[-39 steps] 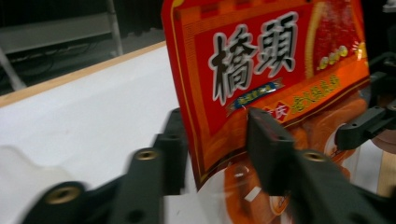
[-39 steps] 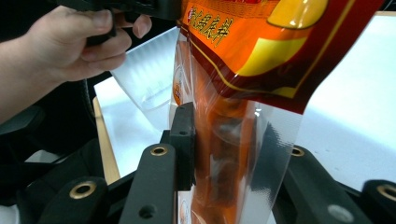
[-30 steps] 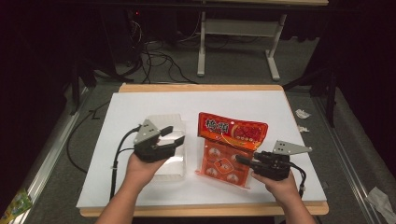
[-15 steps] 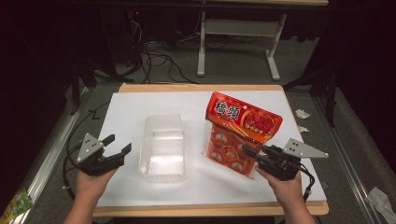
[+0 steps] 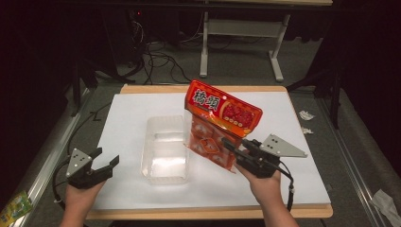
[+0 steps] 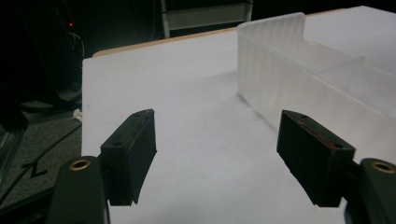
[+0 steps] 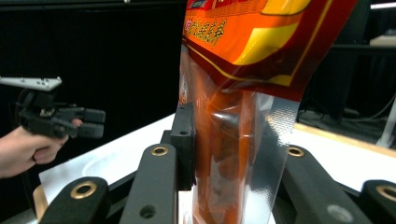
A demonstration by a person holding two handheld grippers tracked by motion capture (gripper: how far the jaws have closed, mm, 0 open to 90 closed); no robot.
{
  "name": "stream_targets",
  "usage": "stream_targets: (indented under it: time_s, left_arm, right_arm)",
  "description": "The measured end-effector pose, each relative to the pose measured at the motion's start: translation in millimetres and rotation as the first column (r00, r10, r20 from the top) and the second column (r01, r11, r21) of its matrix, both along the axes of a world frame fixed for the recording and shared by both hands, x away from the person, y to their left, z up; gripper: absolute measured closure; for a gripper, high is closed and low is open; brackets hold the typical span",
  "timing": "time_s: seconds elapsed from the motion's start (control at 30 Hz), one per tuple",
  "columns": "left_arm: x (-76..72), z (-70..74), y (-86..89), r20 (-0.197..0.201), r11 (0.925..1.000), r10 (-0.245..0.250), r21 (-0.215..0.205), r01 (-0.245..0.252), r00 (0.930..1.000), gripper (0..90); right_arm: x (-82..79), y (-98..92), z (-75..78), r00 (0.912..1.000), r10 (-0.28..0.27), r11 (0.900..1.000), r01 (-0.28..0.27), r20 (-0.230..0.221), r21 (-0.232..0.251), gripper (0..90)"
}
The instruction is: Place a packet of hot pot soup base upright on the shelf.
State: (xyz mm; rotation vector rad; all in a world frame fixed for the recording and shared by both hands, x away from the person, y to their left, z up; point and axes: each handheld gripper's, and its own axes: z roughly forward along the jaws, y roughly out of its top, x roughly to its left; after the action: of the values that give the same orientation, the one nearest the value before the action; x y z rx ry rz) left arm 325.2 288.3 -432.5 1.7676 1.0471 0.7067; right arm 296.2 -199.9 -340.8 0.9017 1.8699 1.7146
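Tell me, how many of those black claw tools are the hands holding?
2. The left gripper is at the table's left edge, jaws open and empty after just opening. The right gripper lifts the snack bag beside the clear tray.

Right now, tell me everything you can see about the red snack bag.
The red snack bag is a glossy plastic pouch with a red and orange printed header bearing white characters and a picture of red pieces. Below the header the film is clear, showing orange individually wrapped packets inside. It is lifted off the white table and tilted, header uppermost, beside and partly over the clear plastic tray. The right hand-held gripper clamps its lower clear edge, one black pad pressed flat against the film in the right gripper view.
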Motion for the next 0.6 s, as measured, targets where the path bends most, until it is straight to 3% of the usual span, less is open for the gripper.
stream_targets:
  time_s: [0.27, 0.37, 0.6]
  left_arm:
    - [-1.2, 0.7, -5.0, 0.018, 0.999, -0.044, 0.013, 0.044, 0.9989, 27.2]
    - [-0.6, 0.6, -3.2, 0.017, 0.9991, -0.042, 0.0, 0.042, 0.999, 27.2]
    - [-0.5, 0.9, -0.2, 0.021, 0.9992, -0.036, -0.019, 0.036, 0.9991, 27.2]
  right_arm:
    - [10.6, 54.3, 6.0, 0.9998, 0.008, 1.0, -0.008, 0.017, -0.006, 71.7]
    - [17.9, 71.0, 3.4, 0.9998, 0.02, 1.0, -0.02, 0.003, 0.004, 71.7]
    - [28.5, 99.3, -5.4, 0.9996, -0.008, 1.0, 0.009, -0.026, 0.03, 71.7]
